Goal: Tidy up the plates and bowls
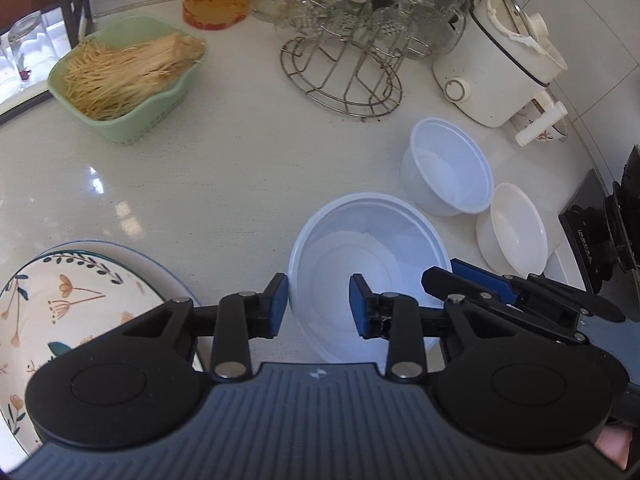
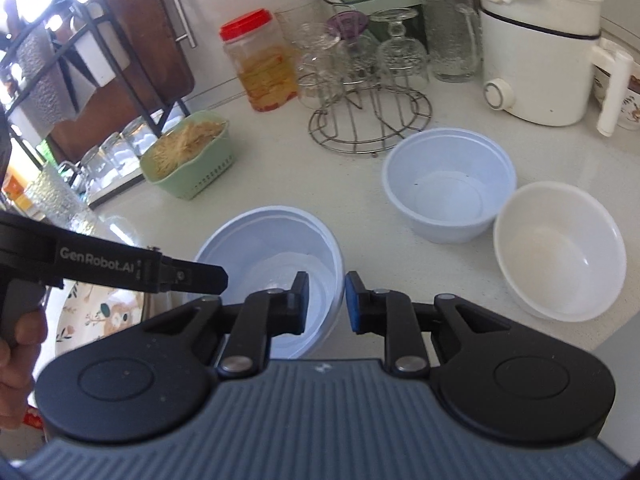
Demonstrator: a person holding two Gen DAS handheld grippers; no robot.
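A large translucent white bowl (image 1: 372, 264) (image 2: 272, 240) is held at two opposite sides of its rim. My left gripper (image 1: 318, 306) is shut on its left rim, one pad outside the wall and one inside. My right gripper (image 2: 326, 300) (image 1: 442, 272) is shut on the right rim in the same way. A floral plate (image 1: 60, 312) (image 2: 100, 312) lies at the lower left. Beyond the big bowl stand a medium white bowl (image 1: 448, 172) (image 2: 448, 188) and a small cream bowl (image 1: 514, 232) (image 2: 560, 252), side by side and empty.
A green basket of enoki mushrooms (image 1: 128, 76) sits at the back left. A wire rack of glasses (image 1: 344, 72), a red-capped jar (image 2: 260, 64) and a white electric pot (image 1: 500, 68) line the back. A black appliance (image 1: 592, 232) stands at the right edge.
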